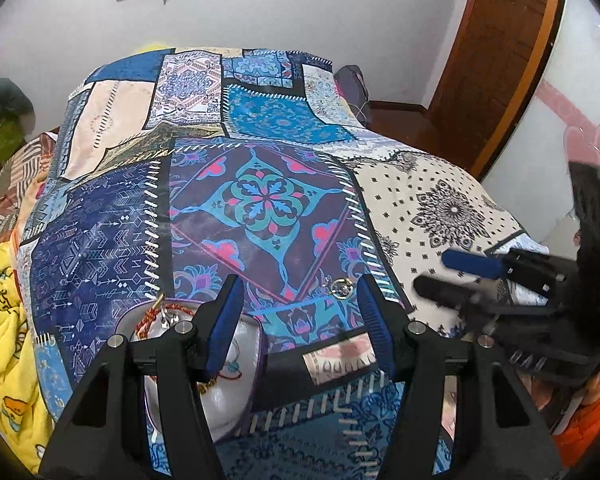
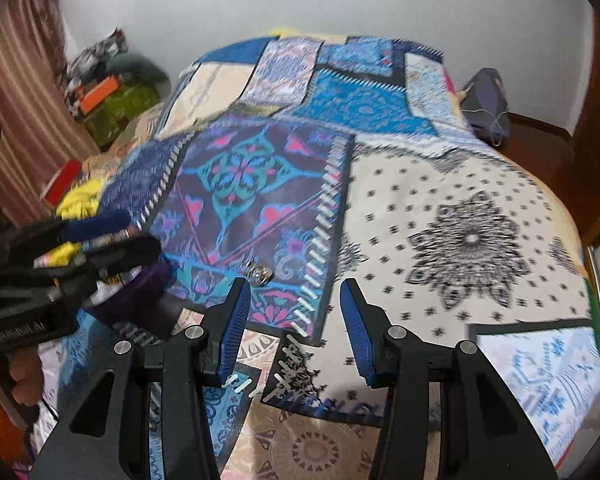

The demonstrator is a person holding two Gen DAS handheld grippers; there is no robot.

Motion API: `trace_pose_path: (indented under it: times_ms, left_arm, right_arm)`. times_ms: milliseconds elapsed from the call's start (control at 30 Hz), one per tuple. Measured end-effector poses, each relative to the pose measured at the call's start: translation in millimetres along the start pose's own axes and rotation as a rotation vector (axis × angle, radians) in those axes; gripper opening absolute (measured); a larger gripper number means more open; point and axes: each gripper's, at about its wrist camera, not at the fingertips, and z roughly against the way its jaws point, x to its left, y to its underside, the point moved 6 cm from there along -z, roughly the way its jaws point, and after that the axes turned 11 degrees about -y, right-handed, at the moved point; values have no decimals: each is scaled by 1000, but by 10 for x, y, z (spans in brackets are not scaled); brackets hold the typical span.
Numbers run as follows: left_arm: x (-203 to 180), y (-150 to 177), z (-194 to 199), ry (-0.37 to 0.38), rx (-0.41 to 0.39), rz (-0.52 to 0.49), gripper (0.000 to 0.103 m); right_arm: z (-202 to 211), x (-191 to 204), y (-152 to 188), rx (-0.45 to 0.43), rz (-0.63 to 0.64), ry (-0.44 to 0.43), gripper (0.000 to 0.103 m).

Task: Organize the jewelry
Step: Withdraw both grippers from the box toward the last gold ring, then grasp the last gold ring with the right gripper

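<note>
A small shiny ring (image 1: 341,289) lies on the patchwork bedspread (image 1: 260,208), just ahead of my left gripper's right finger. It also shows in the right wrist view (image 2: 259,273), just ahead of my right gripper's left finger. A white bowl (image 1: 236,364) with a purple rim sits under my left gripper's left finger and holds a red-orange beaded strand (image 1: 150,318). My left gripper (image 1: 300,324) is open and empty. My right gripper (image 2: 294,328) is open and empty; it shows at the right of the left wrist view (image 1: 452,276).
The bed fills both views. A yellow blanket (image 1: 0,320) lies at its left edge. A dark bag (image 2: 486,100) sits at the far right corner. A wooden door (image 1: 496,52) stands at right. Clutter (image 2: 108,92) is piled at far left.
</note>
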Motion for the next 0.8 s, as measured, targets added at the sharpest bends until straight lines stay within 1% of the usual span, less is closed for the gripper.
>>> trace_pose_path:
  times_ms: [100, 167, 233, 267, 333, 400, 500, 567, 600, 667, 733, 800]
  left_arm:
    - [44, -46, -51, 5, 4, 14, 57]
    - [77, -79, -80, 6, 3, 21, 51]
    - [95, -95, -117, 13, 9, 23, 42]
    - [100, -101, -132, 14, 9, 23, 39]
    - [104, -100, -164, 19, 11, 23, 29]
    - [100, -83, -198, 26, 18, 21, 23]
    - [109, -69, -230, 25, 18, 20, 23]
    - [112, -63, -240, 22, 16, 16, 20]
    - [115, -60, -244, 22, 17, 14, 19]
    - [123, -57, -252, 26, 19, 15, 18]
    - [125, -48, -259, 28, 21, 17, 18]
    - [127, -37, -256, 31, 22, 21, 18]
  right_arm:
    - [-143, 43, 18, 33, 30, -9, 43]
    - [-246, 74, 18, 54, 52, -17, 43]
    - [-317, 94, 12, 68, 66, -21, 43]
    - [-358, 105, 11, 81, 74, -23, 43]
    - [-430, 127, 19, 105, 89, -27, 43]
    - [-499, 137, 28, 126, 104, -23, 43]
    - [-566, 156, 65, 144, 124, -17, 38]
    - [-593, 160, 66, 151, 127, -18, 37]
    - [-584, 161, 70, 144, 130, -17, 37]
    - [-588, 166, 60, 138, 134, -12, 33]
    - [-602, 170, 54, 134, 141, -5, 32]
    - [-623, 180, 47, 131, 151, 1, 27]
